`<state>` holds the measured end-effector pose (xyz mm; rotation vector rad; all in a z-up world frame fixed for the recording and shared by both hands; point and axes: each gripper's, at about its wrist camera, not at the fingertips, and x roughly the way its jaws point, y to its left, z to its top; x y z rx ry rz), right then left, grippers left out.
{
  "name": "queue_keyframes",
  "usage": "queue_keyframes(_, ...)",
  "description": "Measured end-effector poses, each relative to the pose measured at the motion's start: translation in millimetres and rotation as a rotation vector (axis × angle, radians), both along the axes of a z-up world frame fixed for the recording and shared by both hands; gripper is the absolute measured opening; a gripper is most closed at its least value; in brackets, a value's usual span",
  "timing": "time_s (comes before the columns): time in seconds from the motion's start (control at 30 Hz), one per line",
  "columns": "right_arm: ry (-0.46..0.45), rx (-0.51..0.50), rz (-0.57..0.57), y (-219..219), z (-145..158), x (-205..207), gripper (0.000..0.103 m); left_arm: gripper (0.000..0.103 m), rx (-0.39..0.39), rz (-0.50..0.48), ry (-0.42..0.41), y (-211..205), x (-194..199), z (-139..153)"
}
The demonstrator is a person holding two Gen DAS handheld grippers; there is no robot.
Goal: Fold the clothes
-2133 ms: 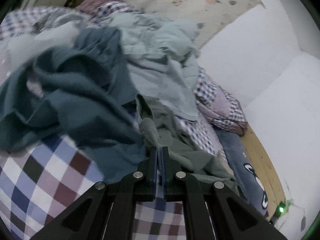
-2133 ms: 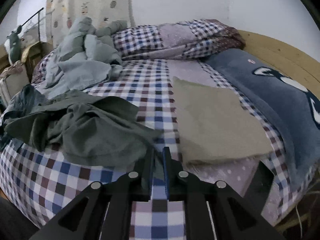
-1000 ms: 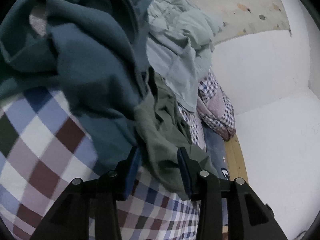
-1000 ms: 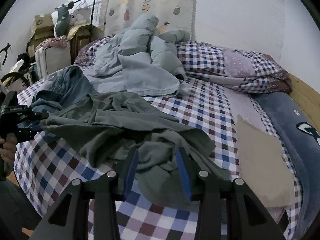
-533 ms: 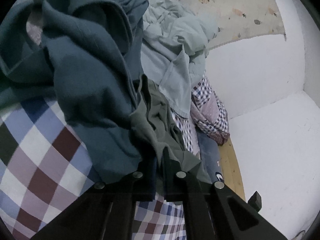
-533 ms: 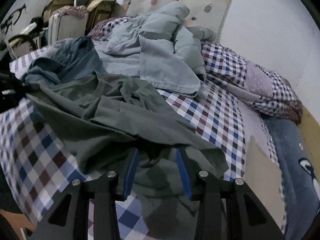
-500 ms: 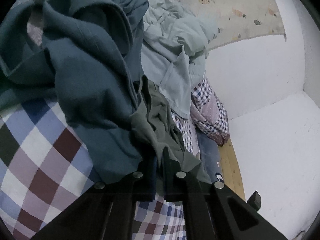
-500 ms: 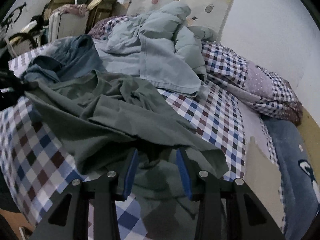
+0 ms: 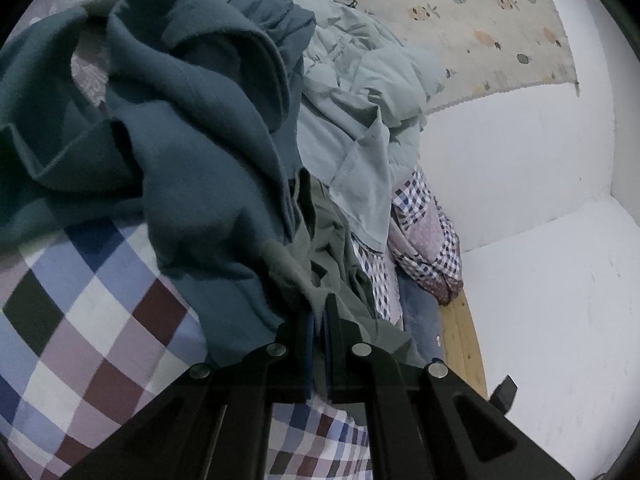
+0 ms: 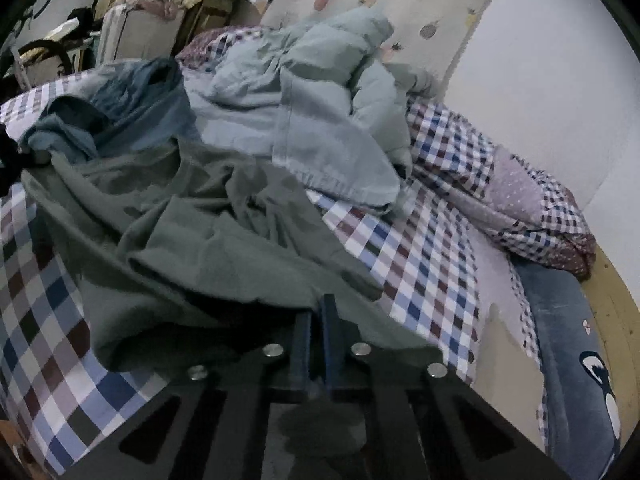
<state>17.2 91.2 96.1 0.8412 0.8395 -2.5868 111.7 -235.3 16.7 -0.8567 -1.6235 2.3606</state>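
The olive-green shirt (image 10: 208, 240) lies crumpled across the near part of the bed — its checked sheet (image 10: 420, 264) shows bare on both sides of the cloth. The right claw (image 10: 316, 320) is pinched together on the shirt's near edge, the fabric draping over and around its blue-lined fingers (image 10: 329, 312). At the far left of the right wrist view the other end of the shirt runs up to a dark shape that is probably the second tool, too dim to make out well.

In the left wrist view the left claw (image 9: 318, 312) is clamped on a bunched grey-green corner of the same shirt (image 9: 320, 236), which trails away toward the wall. Just beside it, touching and partly overlapping, sits a teal sweatshirt (image 9: 192, 152) in a rumpled heap on the checked sheet (image 9: 80, 320). Behind both lies a pale blue-green garment (image 9: 360, 128), heaped against a checked pillow (image 9: 428, 248). A dark blue plush blanket (image 10: 568, 340) with a cartoon figure runs along the wooden bed frame (image 10: 616, 304) — a fruit-print cloth (image 9: 480, 20) hangs on the white wall above.
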Motion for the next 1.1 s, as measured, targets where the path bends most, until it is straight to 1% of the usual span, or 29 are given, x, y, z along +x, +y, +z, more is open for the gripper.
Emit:
queue_keyframes(0.17,0.088,-0.019,-0.014,7.4,33.5,22.2,0.001,0.002,-0.001,0.024,-0.008,-5.7,-0.1,-2.3)
queue_keyframes(0.37,0.197,-0.058,-0.029,24.1,85.5,68.8,0.000,0.002,0.000,0.037,-0.028,-9.3,1.7,-6.9)
queue_keyframes(0.43,0.212,-0.064,-0.033,30.1,100.0,87.9,0.000,0.002,-0.001,0.037,-0.030,-9.9,1.6,-7.7)
queue_keyframes(0.5,0.207,-0.076,-0.033,37.2,110.0,110.8,0.000,0.002,0.001,0.034,-0.034,-11.8,1.9,-8.7)
queue_keyframes(0.57,0.196,-0.066,-0.028,39.8,109.8,127.2,0.000,0.002,0.004,0.032,-0.036,-13.8,3.0,-9.4)
queue_keyframes(0.67,0.179,-0.013,-0.014,39.5,94.6,143.5,0.000,0.002,0.007,0.028,-0.042,-15.7,5.6,-11.8)
queue_keyframes(0.77,0.126,-0.019,-0.015,42.0,72.6,140.9,0.001,0.002,0.011,0.029,-0.051,-15.2,8.2,-14.5)
queue_keyframes(0.9,0.068,-0.004,-0.019,37.1,41.5,121.6,0.005,0.003,0.014,0.029,-0.058,-14.0,8.4,-15.7)
queue_keyframes(1.0,0.046,0.019,0.009,26.6,24.1,110.0,0.019,0.003,0.009,0.029,-0.059,-14.0,6.4,-15.0)
queue_keyframes(1.03,0.046,0.030,0.028,21.4,17.9,107.2,0.031,0.003,0.007,0.029,-0.059,-14.0,5.7,-14.8)
queue_keyframes(1.07,0.045,0.039,0.039,17.5,13.4,104.9,0.042,0.003,0.007,0.029,-0.060,-14.4,4.6,-14.9)
queue_keyframes(1.1,0.043,0.045,0.060,13.4,7.9,102.0,0.044,0.003,0.006,0.030,-0.062,-14.4,3.9,-15.2)
